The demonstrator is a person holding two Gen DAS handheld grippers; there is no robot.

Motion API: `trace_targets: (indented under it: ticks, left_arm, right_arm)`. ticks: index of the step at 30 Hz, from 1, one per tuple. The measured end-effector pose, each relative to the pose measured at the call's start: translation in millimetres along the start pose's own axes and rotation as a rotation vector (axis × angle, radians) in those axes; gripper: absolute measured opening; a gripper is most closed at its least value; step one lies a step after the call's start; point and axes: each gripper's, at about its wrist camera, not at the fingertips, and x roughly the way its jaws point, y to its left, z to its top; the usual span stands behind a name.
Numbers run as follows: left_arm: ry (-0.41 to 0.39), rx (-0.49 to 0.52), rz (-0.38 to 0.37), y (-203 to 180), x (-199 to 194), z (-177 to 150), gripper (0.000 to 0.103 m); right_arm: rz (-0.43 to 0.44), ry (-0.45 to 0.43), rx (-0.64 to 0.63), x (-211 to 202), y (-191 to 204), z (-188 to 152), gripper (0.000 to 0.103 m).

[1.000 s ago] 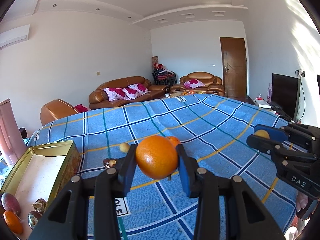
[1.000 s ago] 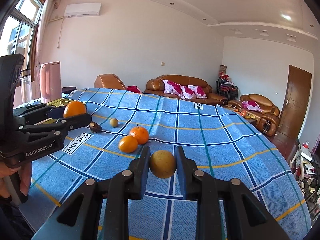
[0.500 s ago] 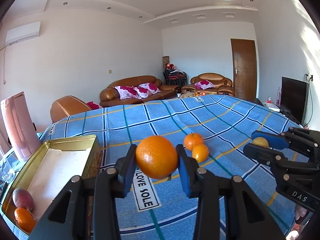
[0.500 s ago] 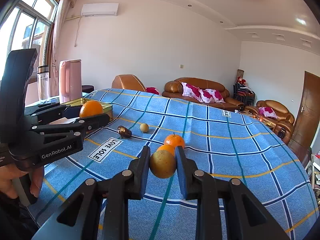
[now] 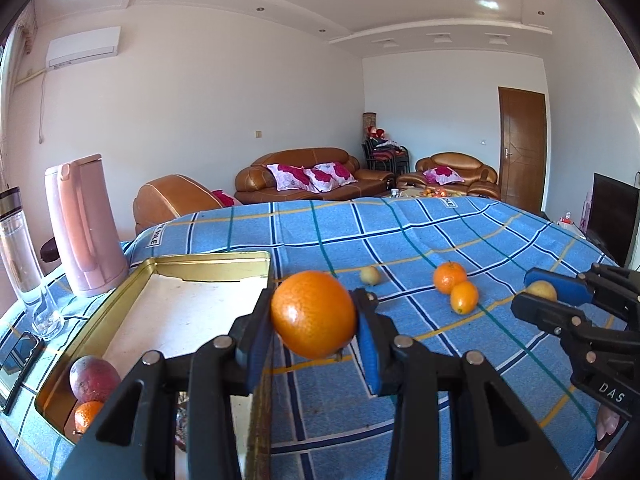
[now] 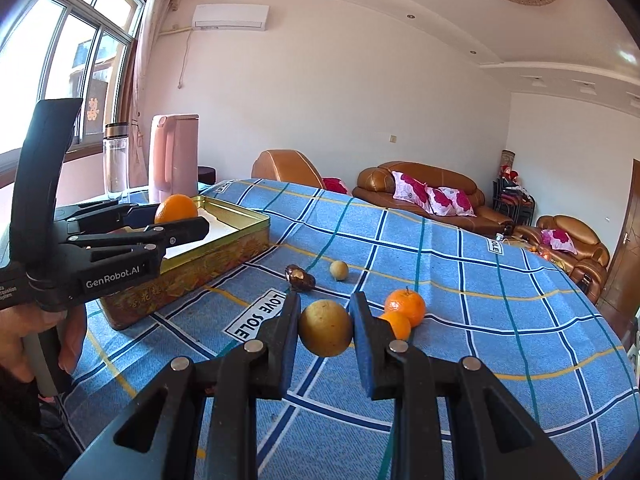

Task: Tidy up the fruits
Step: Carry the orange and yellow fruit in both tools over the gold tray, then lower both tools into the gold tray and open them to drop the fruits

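My left gripper (image 5: 314,316) is shut on a large orange (image 5: 313,314) and holds it above the right rim of the gold tin tray (image 5: 212,258). The orange also shows in the right wrist view (image 6: 176,208) over the tray (image 6: 224,248). My right gripper (image 6: 325,328) is shut on a yellow-brown round fruit (image 6: 326,333) above the blue checked cloth; it shows at the right of the left wrist view (image 5: 541,291). Two small oranges (image 5: 450,277) (image 5: 464,297) and a small pale fruit (image 5: 370,275) lie on the cloth. A dark brown fruit (image 6: 299,278) lies near the tray.
The tray holds a reddish fruit (image 5: 94,376) and a small orange (image 5: 87,415) in its near corner. A pink kettle (image 5: 82,224), a clear bottle (image 5: 18,248) and a phone (image 5: 18,364) stand left of the tray. Sofas stand beyond the table.
Both grippers have swung left with their fruit. The left gripper's orange is now over the tray's right rim; the tray is nearer in both views.
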Motion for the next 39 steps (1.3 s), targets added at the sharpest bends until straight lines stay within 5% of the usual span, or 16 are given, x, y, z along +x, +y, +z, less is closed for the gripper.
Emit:
trace_targets:
  ticks: [39]
  left_arm:
    - [0.045, -0.128, 0.175, 102.3, -13.0, -19.6, 0.04]
  right_arm:
    - [0.262, -0.015, -0.15, 58.9, 124.6, 55.9, 0.027]
